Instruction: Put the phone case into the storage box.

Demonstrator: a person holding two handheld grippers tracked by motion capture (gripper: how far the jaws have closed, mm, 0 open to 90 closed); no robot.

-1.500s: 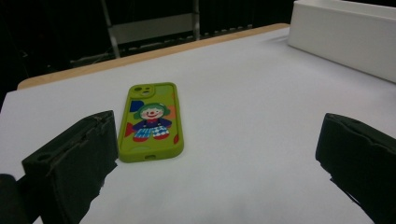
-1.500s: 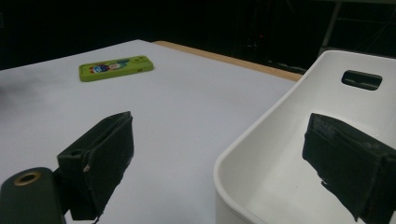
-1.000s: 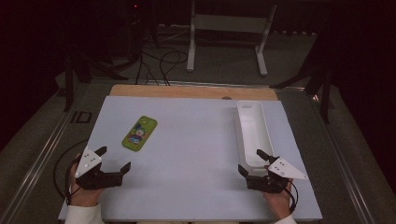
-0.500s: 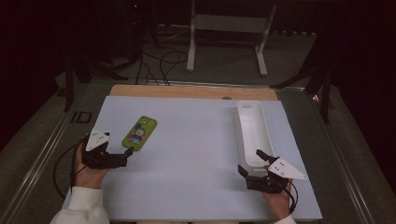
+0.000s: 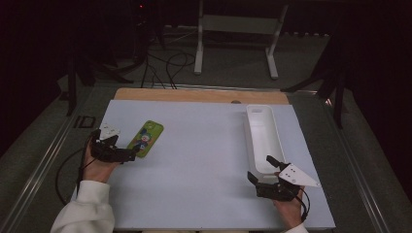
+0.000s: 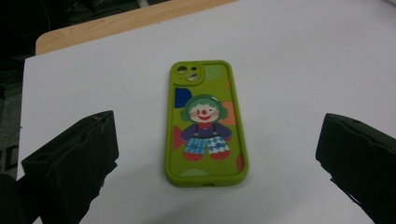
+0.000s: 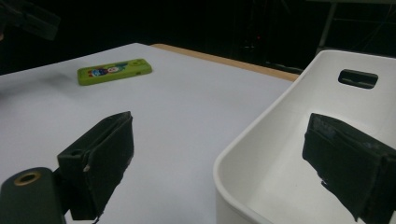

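A phone in a green case with a cartoon clown (image 5: pixel 145 138) lies flat on the white table top (image 5: pixel 194 160), left of centre. My left gripper (image 5: pixel 131 154) is open just short of the phone's near end. In the left gripper view the phone (image 6: pixel 205 123) lies lengthwise ahead, between the wide-open jaws of that gripper (image 6: pixel 218 125), and nothing touches it. My right gripper (image 5: pixel 260 168) stands open at the near end of a long white tray (image 5: pixel 262 138). In the right gripper view one jaw hangs over the tray (image 7: pixel 280 116) and the other over the table; that gripper (image 7: pixel 220 123) holds nothing.
The tray is empty and runs front to back at the right. A wooden strip (image 5: pixel 194 95) borders the table's far edge. Beyond it are a dark floor, cables and a metal stand (image 5: pixel 235 39). The phone (image 7: pixel 114 71) shows far off in the right gripper view.
My left gripper has moved forward from the table's front left to the phone's near end, staying open. The right gripper has stayed put.
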